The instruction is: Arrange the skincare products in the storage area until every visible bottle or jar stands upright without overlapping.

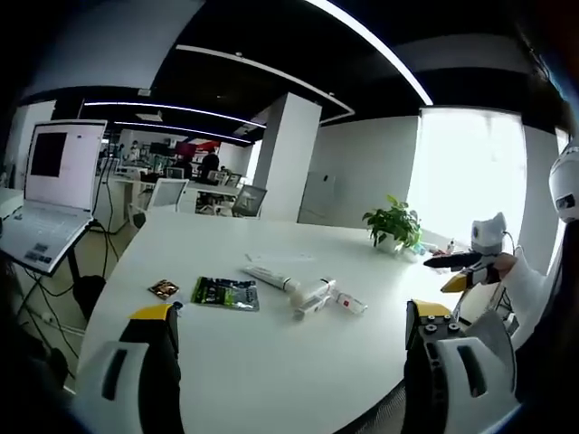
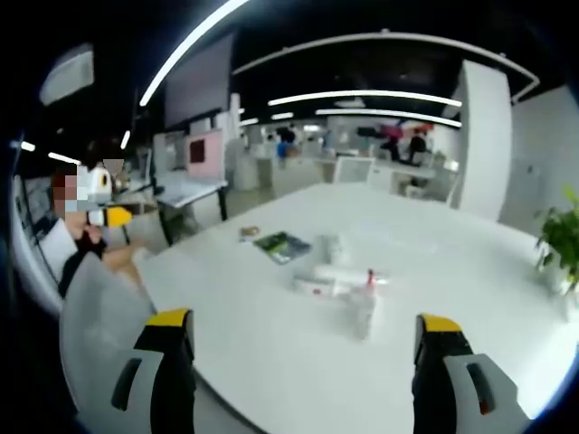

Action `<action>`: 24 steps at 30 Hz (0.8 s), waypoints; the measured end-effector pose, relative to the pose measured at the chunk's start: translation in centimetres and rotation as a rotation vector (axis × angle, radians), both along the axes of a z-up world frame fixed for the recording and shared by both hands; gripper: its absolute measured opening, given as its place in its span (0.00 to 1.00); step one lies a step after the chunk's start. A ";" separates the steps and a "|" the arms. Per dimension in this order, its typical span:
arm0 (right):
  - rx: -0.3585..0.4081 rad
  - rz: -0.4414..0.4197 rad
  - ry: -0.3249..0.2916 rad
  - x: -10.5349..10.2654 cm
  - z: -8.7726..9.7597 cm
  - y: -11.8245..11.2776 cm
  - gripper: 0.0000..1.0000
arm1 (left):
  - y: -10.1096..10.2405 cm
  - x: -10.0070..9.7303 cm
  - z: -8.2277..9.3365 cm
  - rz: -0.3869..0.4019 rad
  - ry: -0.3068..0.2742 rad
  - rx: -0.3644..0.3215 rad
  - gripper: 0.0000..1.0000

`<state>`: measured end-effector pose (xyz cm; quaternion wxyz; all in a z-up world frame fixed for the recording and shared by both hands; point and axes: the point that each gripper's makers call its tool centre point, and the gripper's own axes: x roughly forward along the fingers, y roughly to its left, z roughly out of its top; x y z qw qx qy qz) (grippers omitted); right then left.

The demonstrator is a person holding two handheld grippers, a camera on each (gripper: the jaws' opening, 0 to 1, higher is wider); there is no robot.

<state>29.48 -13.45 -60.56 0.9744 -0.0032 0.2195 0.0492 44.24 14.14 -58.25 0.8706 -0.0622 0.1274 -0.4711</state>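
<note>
White worktop carries the skincare tubes mid-surface — lying flat, long axes roughly left-right, none upright. Green packet just left of them. Left gripper and right gripper hover near edge — fingers spread, empty.

On the table, left gripper view: square packet far left, flat sachet just right of it, then a long tube touching a clustered bottle and small tube. Potted plant behind, at the far edge. Laptop off-table, left.
</note>
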 end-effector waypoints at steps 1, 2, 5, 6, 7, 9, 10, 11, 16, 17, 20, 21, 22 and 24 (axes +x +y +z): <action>0.000 -0.003 -0.003 0.1 0.0 -0.1 1.00 | 0.0 0.1 0.0 -0.001 0.000 0.003 0.99; 0.002 -0.006 -0.004 0.3 0.0 -0.2 1.00 | -0.1 0.4 0.0 -0.003 -0.002 0.004 0.99; 0.000 -0.009 -0.001 0.6 -0.1 -0.4 1.00 | -0.7 0.6 0.3 -0.018 -0.010 0.006 0.99; -0.001 -0.009 0.000 0.7 -0.2 -0.5 1.00 | -1.1 0.7 0.3 -0.026 -0.017 0.011 0.99; -0.001 -0.010 0.002 0.8 -0.3 -0.6 1.00 | -1.7 0.4 0.2 -0.061 -0.018 0.024 0.99; 0.001 -0.014 0.007 1.0 -0.6 -0.8 1.00 | -2.4 0.0 -0.3 -0.111 -0.010 0.061 0.99; 0.001 -0.015 0.009 1.0 -0.7 -0.9 1.00 | -2.6 0.1 -0.5 -0.118 -0.018 0.079 0.99; 0.002 -0.018 0.014 1.2 -0.9 -1.0 1.00 | -2.8 0.6 -0.4 -0.109 -0.041 0.097 0.99; 0.013 -0.021 0.010 1.7 -1.2 -1.5 1.00 | -4.4 1.8 -0.2 -0.141 -0.042 0.090 0.99; 0.010 -0.022 0.012 1.8 -1.4 -1.7 1.00 | -4.8 1.7 -0.3 -0.167 -0.054 0.111 0.99; 0.012 -0.029 0.016 2.2 -1.9 -2.4 1.00 | -6.8 1.8 -0.9 -0.239 -0.091 0.184 0.98; 0.013 -0.030 0.018 2.3 -2.0 -2.6 1.00 | -7.4 1.8 -1.0 -0.257 -0.095 0.196 0.97; 0.016 -0.032 0.020 2.4 -2.3 -2.9 1.00 | -8.3 1.9 -1.1 -0.278 -0.104 0.205 0.97; 0.020 -0.034 0.021 2.7 -2.6 -3.2 1.00 | -9.6 2.0 -1.3 -0.315 -0.114 0.232 0.96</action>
